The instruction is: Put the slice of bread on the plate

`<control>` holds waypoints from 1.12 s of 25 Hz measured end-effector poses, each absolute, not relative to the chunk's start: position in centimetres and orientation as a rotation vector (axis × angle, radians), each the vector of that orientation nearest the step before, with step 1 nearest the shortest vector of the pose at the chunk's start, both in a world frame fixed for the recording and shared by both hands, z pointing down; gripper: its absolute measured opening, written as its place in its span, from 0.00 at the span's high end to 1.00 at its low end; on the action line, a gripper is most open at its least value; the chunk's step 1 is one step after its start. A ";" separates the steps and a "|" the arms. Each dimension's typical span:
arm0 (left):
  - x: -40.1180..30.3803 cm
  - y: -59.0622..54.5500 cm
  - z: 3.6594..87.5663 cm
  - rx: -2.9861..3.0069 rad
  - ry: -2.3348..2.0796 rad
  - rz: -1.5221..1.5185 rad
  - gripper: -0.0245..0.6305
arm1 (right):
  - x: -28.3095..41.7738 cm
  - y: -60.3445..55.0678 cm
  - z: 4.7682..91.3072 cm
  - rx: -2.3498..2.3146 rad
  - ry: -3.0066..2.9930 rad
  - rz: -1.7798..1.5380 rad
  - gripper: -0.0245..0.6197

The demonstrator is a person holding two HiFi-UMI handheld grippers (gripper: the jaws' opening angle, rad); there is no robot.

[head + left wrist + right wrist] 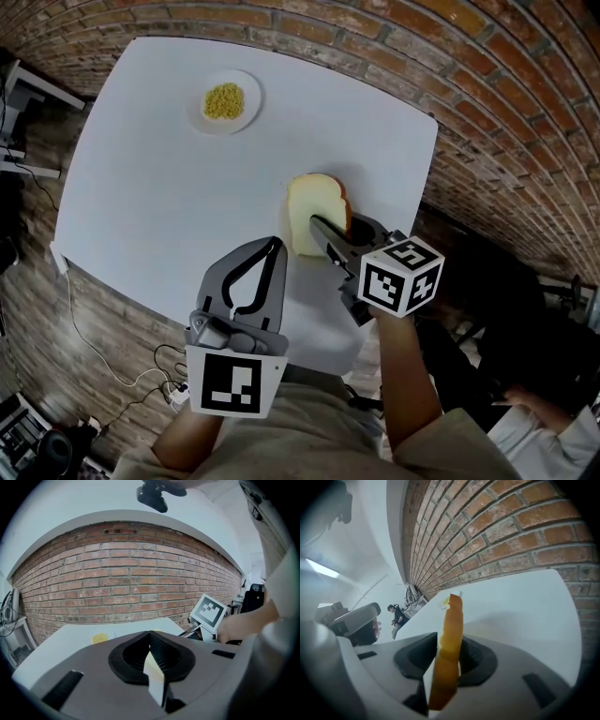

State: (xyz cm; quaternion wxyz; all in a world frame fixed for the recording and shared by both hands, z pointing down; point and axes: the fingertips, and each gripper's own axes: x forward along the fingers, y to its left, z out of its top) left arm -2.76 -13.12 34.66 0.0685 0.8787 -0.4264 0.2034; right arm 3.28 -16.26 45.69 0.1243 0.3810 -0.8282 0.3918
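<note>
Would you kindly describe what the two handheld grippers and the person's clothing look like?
Both grippers have grey bodies, with black ribbed pads lining a teardrop-shaped jaw opening. The left gripper carries a white cube printed with black square markers, and the right gripper carries one like it. The person wears a beige top.

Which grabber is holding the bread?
The right gripper, at the right of the head view: the bread is pinched between its jaws. The left gripper is shut with nothing in it.
</note>
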 end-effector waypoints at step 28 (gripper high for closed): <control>-2.1 -13.1 34.9 2.629 -1.255 0.562 0.95 | 7.6 -18.0 47.4 1.417 -2.133 0.794 0.48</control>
